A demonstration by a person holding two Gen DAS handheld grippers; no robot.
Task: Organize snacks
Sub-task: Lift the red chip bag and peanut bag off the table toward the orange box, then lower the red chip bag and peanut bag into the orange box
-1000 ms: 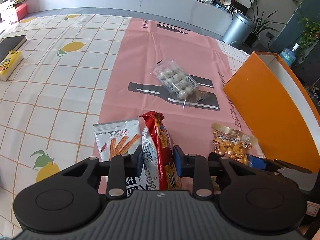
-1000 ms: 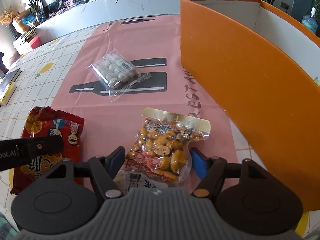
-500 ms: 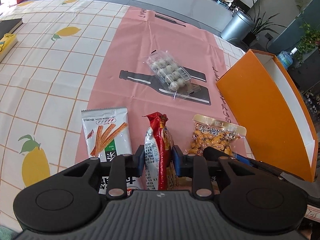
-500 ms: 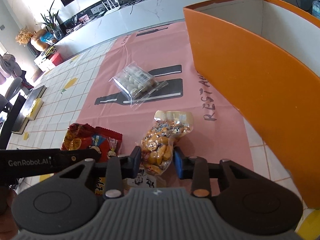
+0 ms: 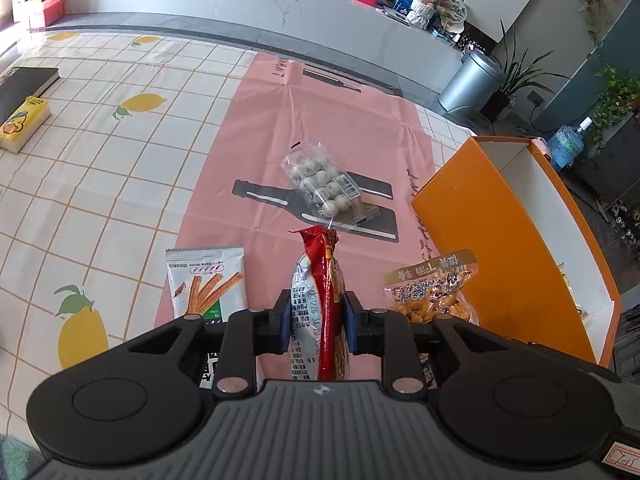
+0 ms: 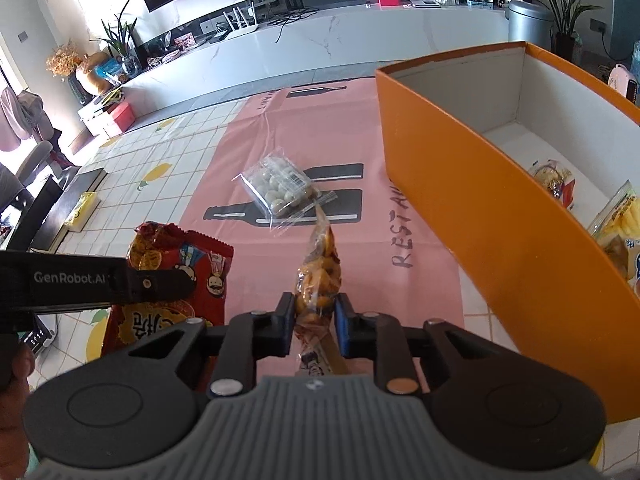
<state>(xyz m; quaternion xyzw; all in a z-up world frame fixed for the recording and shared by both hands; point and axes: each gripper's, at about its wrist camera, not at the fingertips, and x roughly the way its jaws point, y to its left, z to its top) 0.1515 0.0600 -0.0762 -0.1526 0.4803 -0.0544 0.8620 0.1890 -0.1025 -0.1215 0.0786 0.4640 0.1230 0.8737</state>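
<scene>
Left wrist view showed the left tongs (image 5: pixel 316 326) pinched on the red snack bag (image 5: pixel 320 300), held edge-up above the surface (image 5: pixel 120 184). The right tongs (image 6: pixel 311 326), whose jaws had just been closing, gripped the peanut pouch (image 6: pixel 318 276), beside the orange box (image 6: pixel 480 208). Both packs looked light, soft and crinkly, likely slippery film; a hold across the filled middle seemed surer than one on a thin sealed edge.

White marble counter (image 5: pixel 280 12), grey bin (image 5: pixel 470 82), potted plants (image 5: pixel 520 76).
</scene>
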